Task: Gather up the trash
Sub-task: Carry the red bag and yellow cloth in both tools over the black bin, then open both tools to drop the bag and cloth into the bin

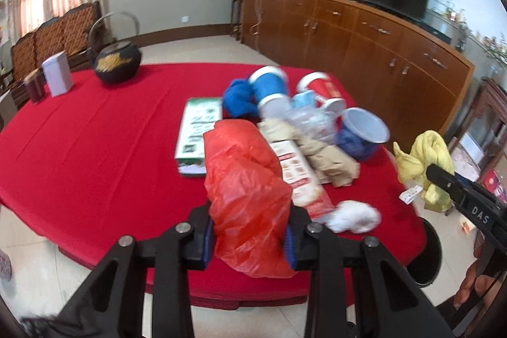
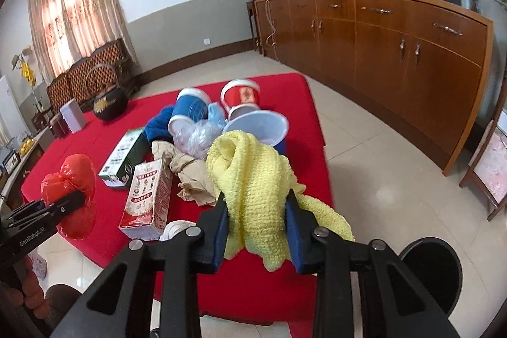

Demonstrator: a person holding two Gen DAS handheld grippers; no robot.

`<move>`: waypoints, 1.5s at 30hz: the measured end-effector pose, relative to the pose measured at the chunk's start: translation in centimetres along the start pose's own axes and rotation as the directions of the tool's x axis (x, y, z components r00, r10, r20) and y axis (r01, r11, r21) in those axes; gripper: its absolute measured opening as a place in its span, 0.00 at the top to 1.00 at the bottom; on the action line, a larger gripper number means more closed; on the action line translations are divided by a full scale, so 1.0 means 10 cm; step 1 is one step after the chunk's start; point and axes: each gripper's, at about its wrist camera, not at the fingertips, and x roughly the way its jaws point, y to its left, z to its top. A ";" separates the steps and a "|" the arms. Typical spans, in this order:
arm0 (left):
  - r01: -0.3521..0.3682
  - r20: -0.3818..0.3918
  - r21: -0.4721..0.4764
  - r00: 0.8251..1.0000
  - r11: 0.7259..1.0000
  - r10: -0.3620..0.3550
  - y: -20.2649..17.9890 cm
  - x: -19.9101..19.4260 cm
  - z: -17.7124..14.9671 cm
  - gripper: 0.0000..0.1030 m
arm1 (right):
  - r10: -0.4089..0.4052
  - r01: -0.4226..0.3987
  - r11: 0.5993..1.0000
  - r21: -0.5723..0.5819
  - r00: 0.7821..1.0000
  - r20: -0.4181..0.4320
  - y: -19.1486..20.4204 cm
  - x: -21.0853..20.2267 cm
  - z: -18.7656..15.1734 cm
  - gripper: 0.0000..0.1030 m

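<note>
Clamped between the left gripper's (image 1: 250, 238) blue pads, a crumpled red plastic bag (image 1: 247, 198) hangs above the near edge of the red-clothed table (image 1: 95, 148). Beside it, the right gripper (image 2: 256, 230) pinches a yellow knitted cloth (image 2: 253, 189) over the near right corner, close to a round black bin (image 2: 434, 271) on the floor.

The left hand-held gripper (image 1: 250, 238) pointed slantwise downward, its blue pads clamped on a red plastic bag (image 1: 247, 189). The right hand-held gripper (image 2: 257, 230), tilted likewise, pinched a yellow cloth (image 2: 253, 186). What seemed a hand showed blurred at the right view's lower left.
</note>
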 end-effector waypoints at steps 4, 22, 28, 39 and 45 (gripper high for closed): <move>0.067 0.014 0.054 0.998 0.996 -0.068 -0.35 -0.15 0.03 0.66 | -0.043 0.041 0.998 0.039 0.998 0.038 -0.25 -0.35 -0.03 0.67; 0.450 -0.202 0.279 0.891 0.848 -0.407 -2.60 0.16 -0.40 0.66 | -0.353 0.349 0.877 0.329 0.934 -0.052 -2.26 -1.33 -0.91 0.67; 0.519 -0.315 0.306 0.846 0.798 -0.430 -3.29 0.50 -0.64 0.66 | -0.370 0.392 0.815 0.427 0.919 -0.137 -2.87 -1.25 -1.22 0.67; 0.546 -0.454 0.323 0.806 0.773 -0.379 -3.91 1.12 -0.92 0.66 | -0.318 0.421 0.754 0.504 0.906 -0.281 -3.62 -0.64 -1.48 0.67; 0.542 -0.496 0.347 0.799 0.766 -0.341 -4.04 1.37 -1.06 0.63 | -0.298 0.443 0.718 0.538 0.893 -0.337 -3.92 -0.41 -1.56 0.66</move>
